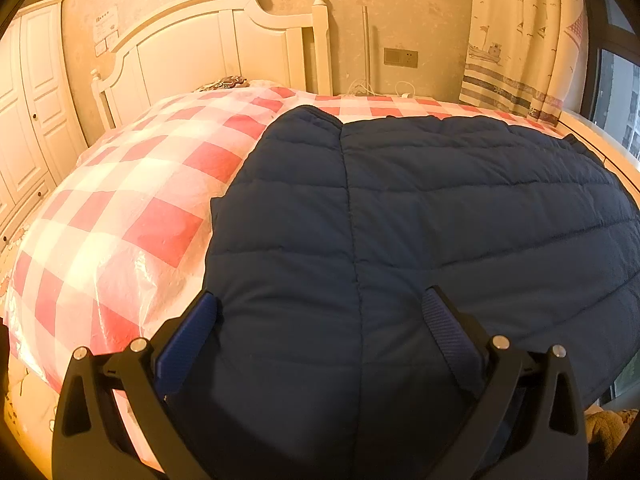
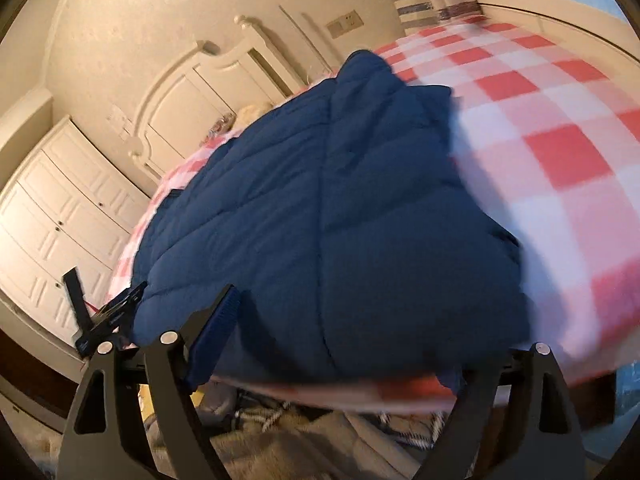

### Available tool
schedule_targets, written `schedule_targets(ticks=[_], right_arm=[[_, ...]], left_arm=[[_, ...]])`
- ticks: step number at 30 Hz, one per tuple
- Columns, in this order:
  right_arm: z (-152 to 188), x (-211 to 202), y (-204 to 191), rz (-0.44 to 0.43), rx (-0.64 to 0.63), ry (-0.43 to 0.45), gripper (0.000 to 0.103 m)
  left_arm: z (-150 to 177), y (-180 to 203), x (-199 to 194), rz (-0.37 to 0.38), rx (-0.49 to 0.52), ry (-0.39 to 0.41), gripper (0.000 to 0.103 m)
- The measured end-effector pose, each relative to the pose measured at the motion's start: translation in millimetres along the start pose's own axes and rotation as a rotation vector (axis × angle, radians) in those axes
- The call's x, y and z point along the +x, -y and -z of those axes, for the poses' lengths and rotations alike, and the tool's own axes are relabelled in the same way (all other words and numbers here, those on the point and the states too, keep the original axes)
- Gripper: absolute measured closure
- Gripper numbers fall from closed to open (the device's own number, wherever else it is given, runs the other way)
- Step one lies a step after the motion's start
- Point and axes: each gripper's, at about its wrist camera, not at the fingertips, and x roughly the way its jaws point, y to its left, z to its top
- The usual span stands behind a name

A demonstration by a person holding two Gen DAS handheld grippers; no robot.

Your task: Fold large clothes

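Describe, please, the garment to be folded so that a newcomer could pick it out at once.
Start from the bed with the white headboard, covered by a red-and-white checked sheet under clear plastic. On it, at the near edge, lies the navy quilted jacket, spread flat. It is the only dark, plain thing on the bed, puffy with stitched horizontal bands and one seam down its middle.

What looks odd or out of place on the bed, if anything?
Nothing is spilled or damaged. The navy quilted jacket lies flat on the red-and-white checked cover, but its near end hangs over the bed edge. The right view is blurred.
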Motion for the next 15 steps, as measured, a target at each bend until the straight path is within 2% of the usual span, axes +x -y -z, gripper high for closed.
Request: schedule_targets(ticks=[3, 4, 5, 7, 10, 12, 13, 15], right_arm=[[-15.2, 17.4, 1.4, -0.035, 0.08, 0.04, 0.017], [-18.2, 21.3, 1.7, -0.041, 0.094, 0.054, 0.02], [-19.6, 22.0, 3.0, -0.041, 0.102, 0.075, 0.025], [-18.1, 14.3, 9.4, -0.118, 0.123, 0.169, 0.047], [-12.7, 6.3, 19.9, -0.173, 0.16, 0.222, 0.064], [-7.5, 1.2, 26.2, -0.197, 0.185, 0.238, 0.066], [-5.3, -0.8, 26.1, -0.201, 0.184, 0.244, 0.066], [1.0, -5.9, 23.2, -0.2, 0.162, 0.258, 0.066]], left_arm=[[-0.9, -1.5, 1.1, 0.007, 0.005, 0.0, 0.002], [-1.8, -2.7, 1.9, 0.011, 0.005, -0.001, 0.002], [-3.0, -4.1, 3.0, 0.013, 0.003, -0.001, 0.002], [-4.2, -4.6, 5.2, 0.014, -0.005, 0.005, 0.002], [-8.8, -0.5, 6.4, -0.009, 0.002, -0.005, 0.002], [-18.6, 1.5, 4.3, 0.001, -0.021, -0.037, 0.002], [-28.9, 4.8, 0.7, 0.042, -0.038, -0.041, 0.002], [-42.9, 14.6, -5.8, 0.079, -0.035, -0.017, 0.002]])
